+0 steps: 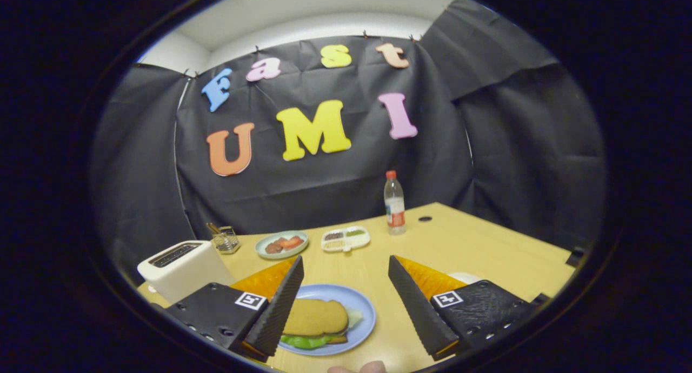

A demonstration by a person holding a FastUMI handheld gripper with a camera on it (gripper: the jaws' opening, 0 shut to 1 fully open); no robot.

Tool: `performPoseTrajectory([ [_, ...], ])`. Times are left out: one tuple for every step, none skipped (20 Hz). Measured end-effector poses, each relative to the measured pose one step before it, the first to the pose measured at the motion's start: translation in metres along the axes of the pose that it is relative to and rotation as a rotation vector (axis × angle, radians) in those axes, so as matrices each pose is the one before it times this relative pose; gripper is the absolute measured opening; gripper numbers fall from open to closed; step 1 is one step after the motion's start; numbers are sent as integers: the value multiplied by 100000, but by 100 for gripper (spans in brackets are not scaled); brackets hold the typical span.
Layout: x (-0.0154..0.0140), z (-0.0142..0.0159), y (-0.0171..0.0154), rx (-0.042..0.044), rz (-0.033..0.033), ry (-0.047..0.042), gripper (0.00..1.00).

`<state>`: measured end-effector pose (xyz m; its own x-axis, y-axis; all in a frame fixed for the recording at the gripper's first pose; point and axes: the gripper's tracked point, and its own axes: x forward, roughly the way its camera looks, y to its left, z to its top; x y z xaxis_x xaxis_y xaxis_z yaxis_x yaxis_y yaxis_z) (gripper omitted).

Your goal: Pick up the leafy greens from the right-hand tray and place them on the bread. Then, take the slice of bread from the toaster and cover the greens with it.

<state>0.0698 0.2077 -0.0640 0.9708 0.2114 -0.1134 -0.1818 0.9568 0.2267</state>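
Between my fingers, I am holding the claw (343,297) released and empty above the blue plate (363,308) – the top bread slice (316,316) is already covering the leafy greens (303,340). Bread is handling light and crumbly, best taken by its edges. Beyond, the toaster (181,267) is sitting on the wooden worktop (486,248).

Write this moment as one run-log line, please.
tool: open, empty | sandwich: top bread over greens, on blue plate, between fingers | toaster: slots look empty

The left finger (281,302) of the open claw (346,267) covers the sandwich's (319,319) near end; greens (303,341) peek out; divided tray's (346,239) contents too small to tell.
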Motion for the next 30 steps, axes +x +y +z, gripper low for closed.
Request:
performPoseTrajectory([
  [-1064, 1864, 367, -3962, 752, -4825, 95],
  [-1191, 1753, 32, -3837, 266, -5031, 95],
  [-1103, 1690, 298, -2680, 592, -4402, 95],
  [-917, 1038, 510, -362, 1269, -2284, 95],
  [-950, 805, 588, 621, 1734, -1388, 95],
  [-727, 503, 278, 429, 1109, -528, 95],
  [-817, 567, 161, 146, 1091, -533, 95],
  [-721, 457, 70, -981, 258, -455, 95],
  [-601, 479, 105, -1185, 97, -1258, 95],
  [-521, 243, -18, -1578, -172, -567, 95],
  [-672, 168, 96, -1636, -137, -378, 95],
  [-350, -5, 182, -736, 166, -208, 95],
  [-390, -124, 348, 95, 647, 555, 95],
  [-254, -176, 354, -83, 887, 215, 95],
  [-111, -235, 324, 90, 1238, 684, 95],
  [-109, -185, 171, 496, 682, 533, 95],
  [83, -215, -3, 721, 34, 581, 95],
  [57, -135, 89, 484, 159, 255, 96],
  [183, -49, -23, 421, -124, 141, 96],
  [139, -169, -46, 344, -323, 437, 96],
  [147, -161, -72, 39, -334, 329, 96],
  [71, -79, 66, -180, -167, 418, 96],
  [137, -219, -31, -305, -287, 617, 96],
  [64, -139, 90, -192, 123, 554, 96],
  [105, -236, 155, -180, 546, 859, 96],
  [-74, -46, 68, 75, 202, 202, 96],
  [93, 78, 32, 427, -72, -159, 96],
  [75, -50, 20, 43, 92, 120, 96],
  [107, -121, -139, -302, -525, 307, 96],
  [-30, 87, -93, 33, -596, -654, 96],
])
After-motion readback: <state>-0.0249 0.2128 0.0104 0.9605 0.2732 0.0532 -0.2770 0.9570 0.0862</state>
